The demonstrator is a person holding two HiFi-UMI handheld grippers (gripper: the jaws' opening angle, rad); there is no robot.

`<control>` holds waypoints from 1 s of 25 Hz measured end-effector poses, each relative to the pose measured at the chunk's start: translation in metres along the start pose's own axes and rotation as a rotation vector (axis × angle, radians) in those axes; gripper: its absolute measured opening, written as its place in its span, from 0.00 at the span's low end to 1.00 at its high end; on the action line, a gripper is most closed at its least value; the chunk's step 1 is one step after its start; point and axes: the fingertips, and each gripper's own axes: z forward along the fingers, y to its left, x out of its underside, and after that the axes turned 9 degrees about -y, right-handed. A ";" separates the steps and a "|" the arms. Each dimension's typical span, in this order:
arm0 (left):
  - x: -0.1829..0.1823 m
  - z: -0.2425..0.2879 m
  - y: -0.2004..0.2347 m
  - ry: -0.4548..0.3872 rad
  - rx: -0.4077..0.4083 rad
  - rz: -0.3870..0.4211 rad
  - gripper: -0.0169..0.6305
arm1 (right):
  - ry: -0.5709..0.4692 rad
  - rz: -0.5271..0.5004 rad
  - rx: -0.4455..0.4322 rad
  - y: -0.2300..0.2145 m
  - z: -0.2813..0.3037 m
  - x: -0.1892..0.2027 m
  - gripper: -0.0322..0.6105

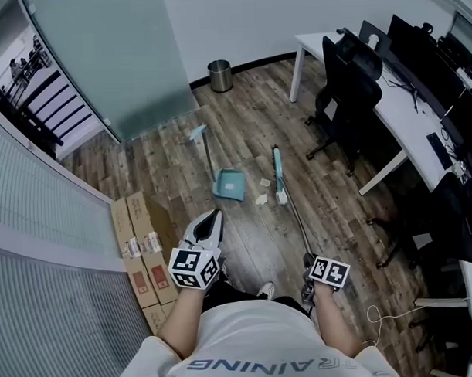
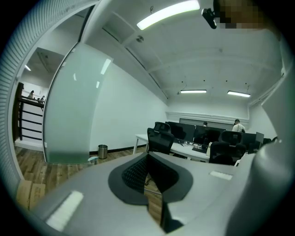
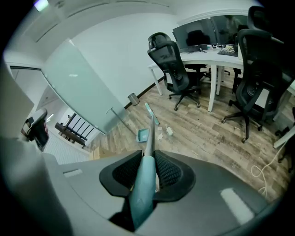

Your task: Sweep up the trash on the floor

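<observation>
A broom lies slanted over the wooden floor, its teal head far from me and its long handle running back to my right gripper. That gripper is shut on the handle's teal grip. Left of the broom head, a teal dustpan rests on the floor with its own long handle. A few pale paper scraps lie between pan and broom head, also seen as scraps in the right gripper view. My left gripper is shut and holds nothing; its jaws point nearly level into the room.
Flattened cardboard boxes lie along the left wall. A metal bin stands by the far wall beside a frosted glass panel. Black office chairs and a white desk fill the right. A white cable trails on the floor.
</observation>
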 end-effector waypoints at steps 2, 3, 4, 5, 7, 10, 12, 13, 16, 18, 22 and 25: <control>-0.001 -0.003 0.000 -0.003 0.008 -0.006 0.03 | 0.000 -0.002 0.000 0.001 0.000 0.001 0.21; -0.001 -0.005 0.000 -0.004 0.011 -0.007 0.03 | 0.001 -0.002 -0.001 0.001 0.000 0.001 0.21; -0.001 -0.006 -0.001 -0.004 0.016 -0.007 0.03 | 0.002 0.000 -0.004 0.001 0.000 0.001 0.21; -0.001 -0.008 -0.002 -0.004 0.020 -0.007 0.03 | 0.004 0.005 -0.007 0.002 0.001 0.002 0.21; 0.000 -0.012 -0.002 -0.001 0.026 -0.009 0.03 | 0.011 0.025 -0.012 0.003 0.004 0.004 0.22; 0.002 -0.016 0.007 0.010 0.018 -0.014 0.03 | 0.027 0.043 -0.009 0.006 0.011 0.010 0.22; 0.001 -0.015 0.017 0.016 0.008 -0.024 0.03 | 0.033 0.044 -0.005 0.011 0.015 0.011 0.22; -0.001 -0.014 0.023 0.018 0.001 -0.031 0.03 | 0.035 0.044 -0.004 0.015 0.017 0.011 0.22; -0.005 -0.006 0.042 0.025 -0.012 -0.055 0.03 | 0.044 0.043 -0.002 0.027 0.024 0.007 0.22; -0.006 -0.001 0.053 0.029 -0.014 -0.067 0.03 | 0.047 0.041 0.005 0.035 0.029 0.003 0.22; -0.007 0.011 0.082 0.026 -0.016 -0.109 0.03 | 0.047 0.024 0.030 0.052 0.040 -0.007 0.22; -0.010 0.020 0.114 0.028 -0.015 -0.135 0.03 | 0.048 0.008 0.059 0.072 0.050 -0.019 0.22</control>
